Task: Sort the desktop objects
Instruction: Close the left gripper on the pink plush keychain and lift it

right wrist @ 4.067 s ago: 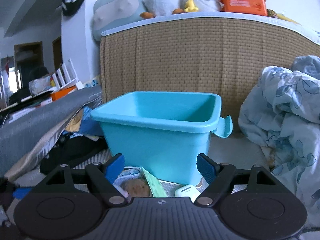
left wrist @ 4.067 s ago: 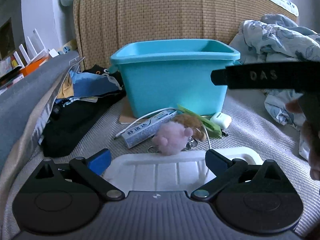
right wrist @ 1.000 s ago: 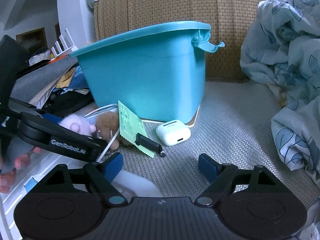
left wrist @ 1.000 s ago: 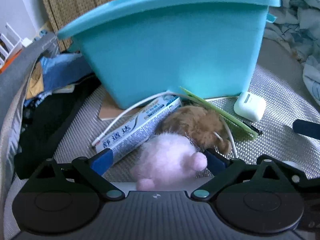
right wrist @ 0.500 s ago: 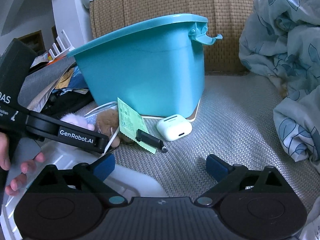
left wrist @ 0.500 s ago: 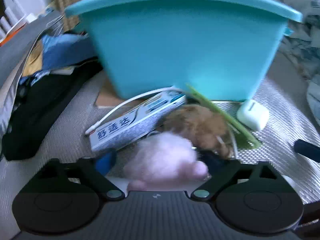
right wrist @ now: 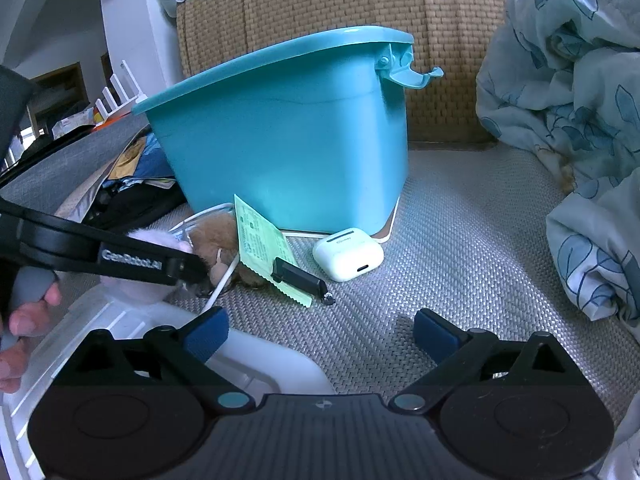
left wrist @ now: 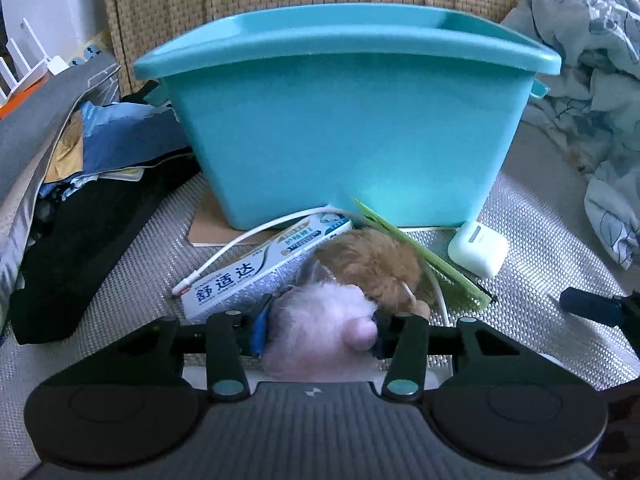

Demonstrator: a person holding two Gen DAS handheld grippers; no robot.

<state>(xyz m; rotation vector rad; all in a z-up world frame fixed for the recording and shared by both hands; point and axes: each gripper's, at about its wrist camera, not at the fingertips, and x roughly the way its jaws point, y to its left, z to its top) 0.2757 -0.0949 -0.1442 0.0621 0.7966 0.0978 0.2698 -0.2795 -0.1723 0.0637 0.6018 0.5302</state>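
Observation:
My left gripper (left wrist: 318, 332) is shut on a pink fluffy toy (left wrist: 320, 320), low over the woven mat in front of the teal bin (left wrist: 352, 120). The toy also shows in the right wrist view (right wrist: 154, 237), behind the left gripper's finger. A brown fluffy toy (left wrist: 372, 260), a toothpaste box (left wrist: 260, 272), a white cable (left wrist: 248, 240), a green paper slip (right wrist: 264, 248), a black stick (right wrist: 300, 276) and a white earbud case (right wrist: 347, 254) lie by the bin. My right gripper (right wrist: 320, 332) is open and empty over the mat, right of the pile.
A white tray lid (right wrist: 120, 328) lies under both grippers at the near left. Dark clothes and papers (left wrist: 92, 184) pile up at the left. A floral blanket (right wrist: 580, 120) is bunched at the right. A wicker headboard (right wrist: 320, 8) stands behind the bin.
My left gripper has closed its fingers on the pink fluffy toy. My right gripper has stayed open and shifted slightly.

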